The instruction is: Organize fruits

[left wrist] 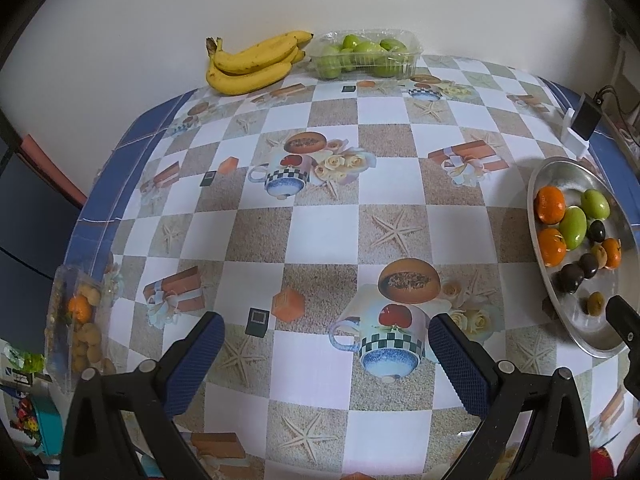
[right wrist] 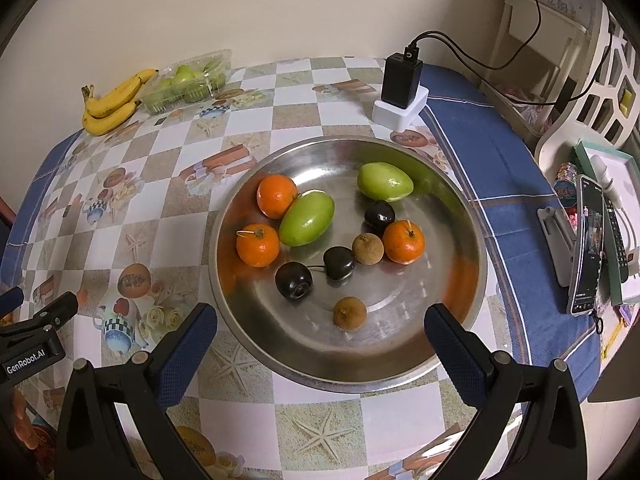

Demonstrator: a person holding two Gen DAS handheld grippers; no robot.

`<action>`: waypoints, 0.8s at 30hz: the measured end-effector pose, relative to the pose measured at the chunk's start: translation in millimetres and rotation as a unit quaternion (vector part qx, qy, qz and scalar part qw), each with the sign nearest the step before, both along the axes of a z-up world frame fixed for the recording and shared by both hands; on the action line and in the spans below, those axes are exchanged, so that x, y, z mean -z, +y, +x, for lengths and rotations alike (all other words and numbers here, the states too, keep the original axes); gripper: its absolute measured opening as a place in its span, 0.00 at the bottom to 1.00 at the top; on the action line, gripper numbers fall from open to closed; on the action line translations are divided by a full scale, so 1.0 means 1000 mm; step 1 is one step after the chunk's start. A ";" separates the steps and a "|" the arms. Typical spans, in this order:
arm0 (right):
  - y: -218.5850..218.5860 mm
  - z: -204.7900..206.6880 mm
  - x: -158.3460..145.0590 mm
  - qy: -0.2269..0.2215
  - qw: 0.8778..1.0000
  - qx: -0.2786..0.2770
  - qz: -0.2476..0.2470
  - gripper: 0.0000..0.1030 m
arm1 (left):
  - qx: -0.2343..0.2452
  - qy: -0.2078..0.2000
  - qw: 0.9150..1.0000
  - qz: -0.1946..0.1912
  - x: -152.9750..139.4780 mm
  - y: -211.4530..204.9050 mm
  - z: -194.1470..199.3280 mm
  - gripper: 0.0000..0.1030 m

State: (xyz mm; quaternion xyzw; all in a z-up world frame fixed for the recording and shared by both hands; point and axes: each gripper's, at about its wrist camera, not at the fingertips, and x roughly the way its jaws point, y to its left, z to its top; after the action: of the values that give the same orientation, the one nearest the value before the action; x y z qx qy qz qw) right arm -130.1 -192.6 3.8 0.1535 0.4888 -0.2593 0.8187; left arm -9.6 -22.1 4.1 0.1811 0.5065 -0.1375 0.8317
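A cream wall backs a table spread with a checkered oilcloth (left wrist: 320,236) printed with teacups, starfish and gift boxes, bordered in blue. At far left, a clear pack of longans (left wrist: 82,332) sits at the table's edge. The left gripper (left wrist: 326,364) hovers over bare cloth, its blue pads spread wide and holding nothing. At the back, a bunch of bananas (left wrist: 252,62) lies with stems left and tips right, just beside a clear tray of green fruit (left wrist: 366,54). At right, the steel dish (right wrist: 448,344) holds 3 tangerines, 2 green fruits, 3 dark fruits and 2 longans; the nearer green fruit (right wrist: 307,219) lies diagonally. The right gripper (right wrist: 320,354) hangs over the dish's near rim, likewise spread and empty. Beyond, a black charger (right wrist: 401,80) stands in a white dock.
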 end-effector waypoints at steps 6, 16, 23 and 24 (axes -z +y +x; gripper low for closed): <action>-0.001 0.000 0.001 0.000 1.000 0.001 0.001 1.00 | -0.002 0.003 1.000 -0.001 0.001 0.001 0.000 1.00; 0.000 0.001 0.001 0.002 1.000 0.000 0.000 1.00 | -0.007 0.014 1.000 -0.006 0.004 0.004 0.002 1.00; 0.001 0.002 0.001 0.002 1.000 -0.003 -0.003 1.00 | -0.001 0.015 1.000 -0.007 0.004 0.003 0.001 1.00; 0.001 0.002 0.001 0.002 1.000 -0.004 -0.004 1.00 | 0.000 0.015 1.000 -0.008 0.004 0.003 0.000 1.00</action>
State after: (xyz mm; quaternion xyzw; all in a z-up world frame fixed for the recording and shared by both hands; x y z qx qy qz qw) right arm -128.5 -191.7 3.1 0.1478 0.4902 -0.2585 0.8192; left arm -9.4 -19.5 0.4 0.1728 0.5175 -0.1441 0.8256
